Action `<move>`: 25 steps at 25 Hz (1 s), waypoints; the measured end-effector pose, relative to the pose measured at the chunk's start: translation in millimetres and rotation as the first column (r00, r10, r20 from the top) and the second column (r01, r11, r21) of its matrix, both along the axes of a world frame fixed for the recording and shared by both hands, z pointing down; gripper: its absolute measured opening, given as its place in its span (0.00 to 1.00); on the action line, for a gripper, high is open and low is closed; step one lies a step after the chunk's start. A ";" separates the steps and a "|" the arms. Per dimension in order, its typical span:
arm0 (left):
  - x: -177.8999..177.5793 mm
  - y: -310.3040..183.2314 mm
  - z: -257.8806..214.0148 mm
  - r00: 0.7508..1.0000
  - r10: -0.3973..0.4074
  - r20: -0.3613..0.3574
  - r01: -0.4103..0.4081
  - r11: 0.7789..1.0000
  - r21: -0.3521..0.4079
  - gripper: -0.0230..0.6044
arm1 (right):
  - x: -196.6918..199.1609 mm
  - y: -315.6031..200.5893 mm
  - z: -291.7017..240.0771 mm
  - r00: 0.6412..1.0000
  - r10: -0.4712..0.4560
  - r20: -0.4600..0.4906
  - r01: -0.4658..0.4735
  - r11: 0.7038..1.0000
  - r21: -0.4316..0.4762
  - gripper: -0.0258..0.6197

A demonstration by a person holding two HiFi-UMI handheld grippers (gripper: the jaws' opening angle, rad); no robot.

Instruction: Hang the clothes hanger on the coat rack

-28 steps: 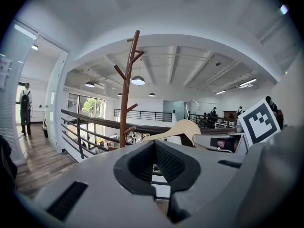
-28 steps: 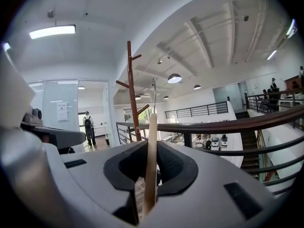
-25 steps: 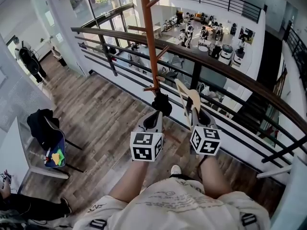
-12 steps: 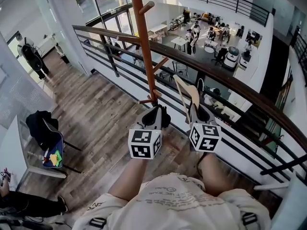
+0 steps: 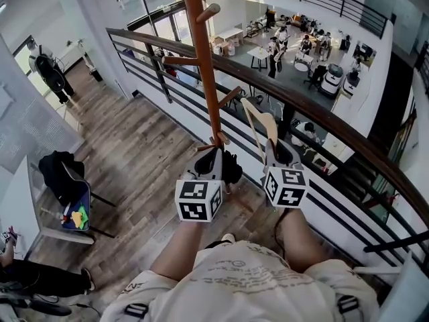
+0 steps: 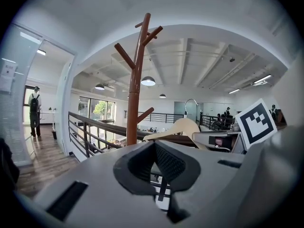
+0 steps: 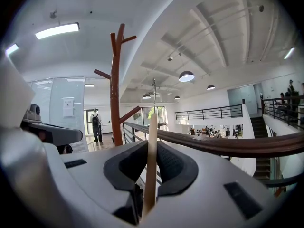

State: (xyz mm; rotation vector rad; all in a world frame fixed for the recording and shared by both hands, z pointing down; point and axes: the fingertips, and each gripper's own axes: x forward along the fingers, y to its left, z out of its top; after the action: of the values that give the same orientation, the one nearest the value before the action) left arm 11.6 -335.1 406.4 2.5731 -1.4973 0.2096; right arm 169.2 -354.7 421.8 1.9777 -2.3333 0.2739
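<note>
Right claw (image 5: 276,150): I am gripping the wooden clothes hanger (image 5: 262,122), jaws clenched on its flat edge. In the right gripper view the pale wood is standing straight up between the pads.

Left claw (image 5: 214,155): I am carrying nothing in it. The jaws are drawn nearly together, and only a sliver of the background is showing through.

Where things are sitting:
- The hanger is rising from my right claw, just right of the brown coat rack (image 5: 201,59) and apart from it.
- Its metal hook (image 6: 192,101) is hanging in open air (thin and hard to follow in the head view), with no peg touching it.
- My left claw is hovering near the foot of the pole, on its near side.
- The balcony railing (image 5: 322,106) is running behind both claws, on the far side.

Progress, as I am judging it: the hanger is picked up and brought to the rack, so the carrying part looks done. The hanging itself is not yet done. A low peg (image 5: 230,97) is angling out toward the hanger and looks the closest; the higher peg (image 5: 209,11) is sitting well above. What is left is getting the hook over a peg, then opening the right claw.
</note>
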 end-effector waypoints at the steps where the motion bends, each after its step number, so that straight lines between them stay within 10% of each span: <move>1: -1.2 -3.6 -1.5 1.000 -0.001 0.000 0.001 1.000 0.001 0.04 | -1.2 -4.6 -1.2 1.000 -0.002 -0.001 0.002 1.000 0.000 0.12; 25: -27.7 -55.1 -5.5 1.000 -0.023 -0.018 0.023 1.000 0.011 0.04 | -38.0 -88.4 1.3 0.990 -0.082 -0.114 0.078 0.996 -0.037 0.12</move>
State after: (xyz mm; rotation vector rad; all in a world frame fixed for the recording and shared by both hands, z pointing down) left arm -16.1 -390.3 400.9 2.5581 -1.5249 0.1758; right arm 131.2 -443.1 423.1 1.8285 -2.3141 0.1852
